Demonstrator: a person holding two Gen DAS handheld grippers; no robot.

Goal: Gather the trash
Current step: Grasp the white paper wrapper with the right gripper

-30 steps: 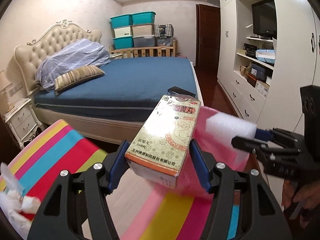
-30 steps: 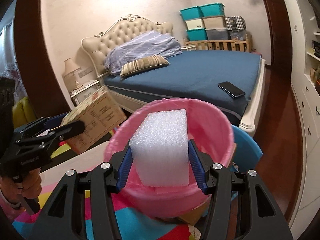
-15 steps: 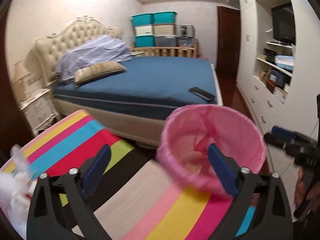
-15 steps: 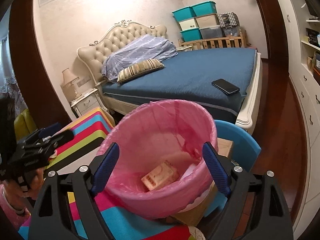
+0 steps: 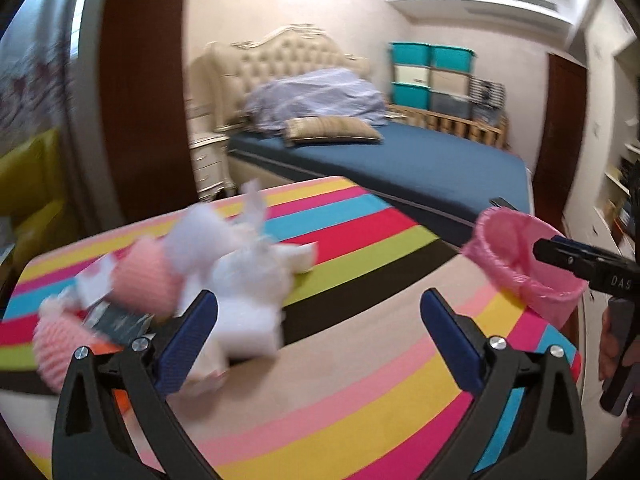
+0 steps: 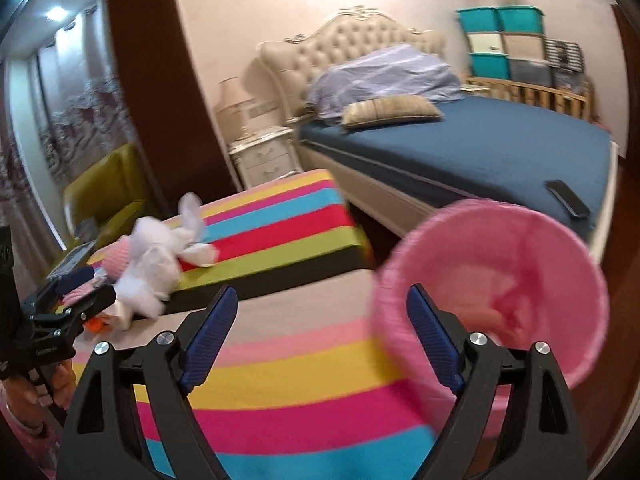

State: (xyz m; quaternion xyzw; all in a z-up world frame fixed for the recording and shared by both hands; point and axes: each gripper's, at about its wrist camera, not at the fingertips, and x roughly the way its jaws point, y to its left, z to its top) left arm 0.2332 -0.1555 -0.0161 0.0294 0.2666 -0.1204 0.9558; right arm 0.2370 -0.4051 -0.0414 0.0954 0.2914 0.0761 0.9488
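A heap of trash (image 5: 236, 264) lies on the striped table (image 5: 360, 360): white crumpled tissue, white foam blocks and pink foam netting (image 5: 144, 276). My left gripper (image 5: 318, 336) is open and empty, just right of the heap, its left finger in front of a white block. My right gripper (image 6: 320, 340) is empty and its jaws are still opening; it hangs over the table left of the pink-lined bin (image 6: 512, 280). The heap (image 6: 156, 256) shows far left in the right wrist view. The bin (image 5: 520, 256) stands off the table's right edge.
A bed (image 6: 480, 148) with blue sheet, pillow and a dark phone (image 6: 568, 198) stands behind the table. A white nightstand (image 6: 264, 156) and a yellow-green chair (image 6: 108, 196) are at left. Stacked storage boxes (image 5: 430, 76) line the far wall. A hand (image 6: 44, 384) holds the left gripper.
Both grippers let go of their loads, the printed box and the white foam block, into the pink bin and opened. Both then swung left toward the heap on the table.
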